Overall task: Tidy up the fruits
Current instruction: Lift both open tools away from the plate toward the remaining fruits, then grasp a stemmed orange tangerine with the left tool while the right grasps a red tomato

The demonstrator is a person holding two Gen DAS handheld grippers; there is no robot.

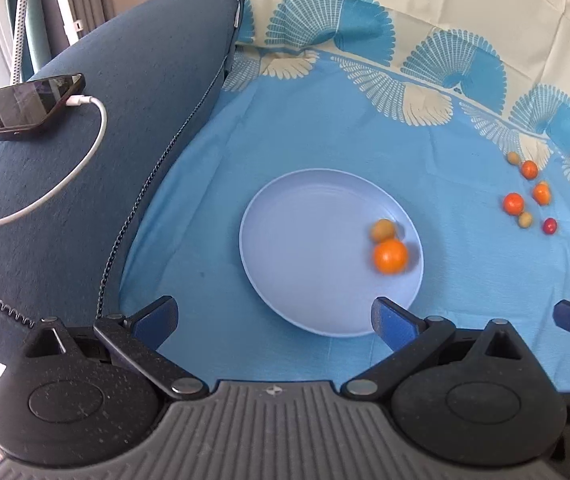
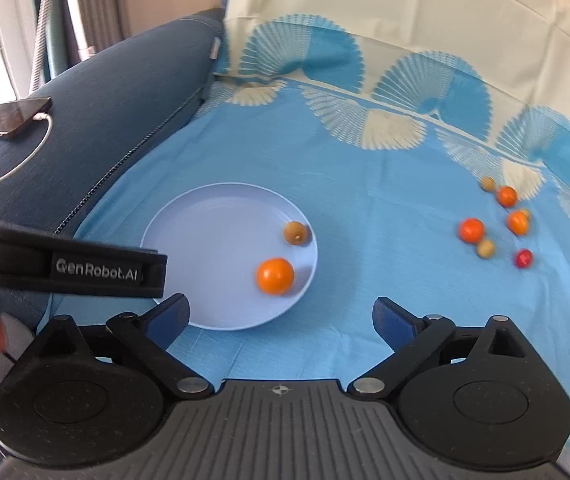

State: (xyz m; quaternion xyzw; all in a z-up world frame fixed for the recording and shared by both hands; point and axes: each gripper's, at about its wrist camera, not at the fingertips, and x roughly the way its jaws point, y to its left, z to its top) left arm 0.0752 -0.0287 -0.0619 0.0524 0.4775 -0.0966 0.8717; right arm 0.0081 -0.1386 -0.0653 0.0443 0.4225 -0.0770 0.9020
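A pale blue plate (image 1: 309, 240) (image 2: 205, 240) lies on the blue cloth. In it sit an orange fruit (image 1: 390, 256) (image 2: 275, 275) and a small yellow-green fruit (image 1: 383, 230) (image 2: 297, 233). Several loose fruits lie on the cloth at the right: oranges (image 1: 513, 203) (image 2: 472, 229), small yellow-green ones (image 1: 525, 219) (image 2: 486, 248) and a red one (image 1: 550, 226) (image 2: 523, 258). My left gripper (image 1: 275, 320) is open and empty above the plate's near rim. My right gripper (image 2: 281, 316) is open and empty just right of the plate.
A dark blue cushion (image 1: 85, 160) (image 2: 105, 100) lies at the left, with a phone (image 1: 21, 106) (image 2: 11, 116) on a white charging cable (image 1: 85, 152). A cream and blue patterned cloth (image 1: 405, 20) rises at the back. The left gripper's body (image 2: 65, 264) crosses the right wrist view.
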